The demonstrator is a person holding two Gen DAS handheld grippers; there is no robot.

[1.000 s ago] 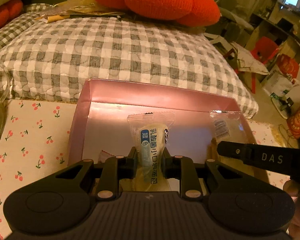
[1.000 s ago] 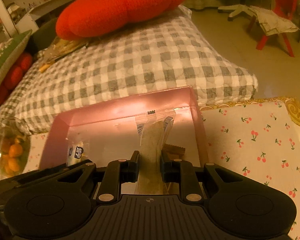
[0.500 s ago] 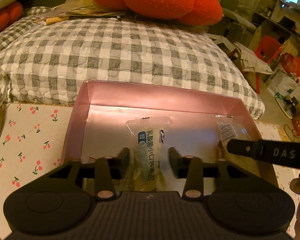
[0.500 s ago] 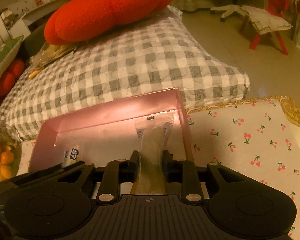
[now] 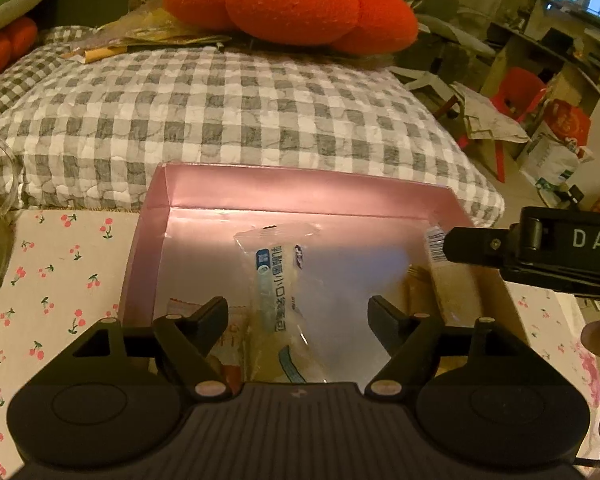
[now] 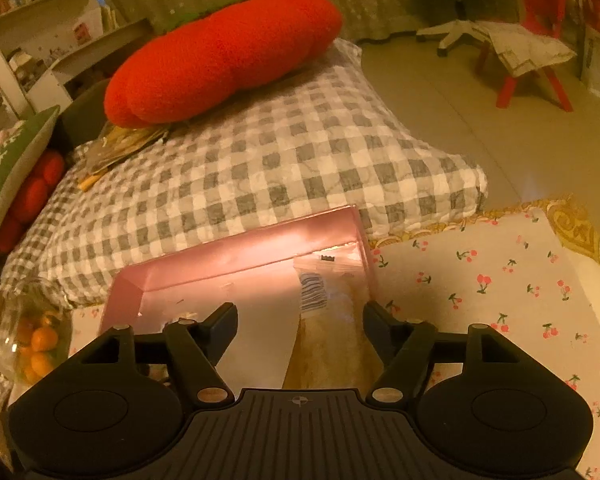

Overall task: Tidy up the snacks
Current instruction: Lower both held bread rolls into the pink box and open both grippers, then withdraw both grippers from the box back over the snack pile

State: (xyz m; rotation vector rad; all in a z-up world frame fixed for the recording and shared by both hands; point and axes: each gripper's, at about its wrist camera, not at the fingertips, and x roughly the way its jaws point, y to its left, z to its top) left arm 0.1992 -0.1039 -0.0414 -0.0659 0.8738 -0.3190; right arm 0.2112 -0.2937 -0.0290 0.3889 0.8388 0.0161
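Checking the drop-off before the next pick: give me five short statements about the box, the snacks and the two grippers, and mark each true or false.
1. The left gripper is open, its jaws having just been opening around the bread packet. True.
2. The pink box sits on the checked cushion. False: it sits on the cherry-print tablecloth, in front of the cushion.
3. The right gripper clamps a snack. False: its jaws have just been opening; the pale snack packet lies free between them.
4. Both packets lie inside the box. True.
5. The box has a closed lid. False: it is open.
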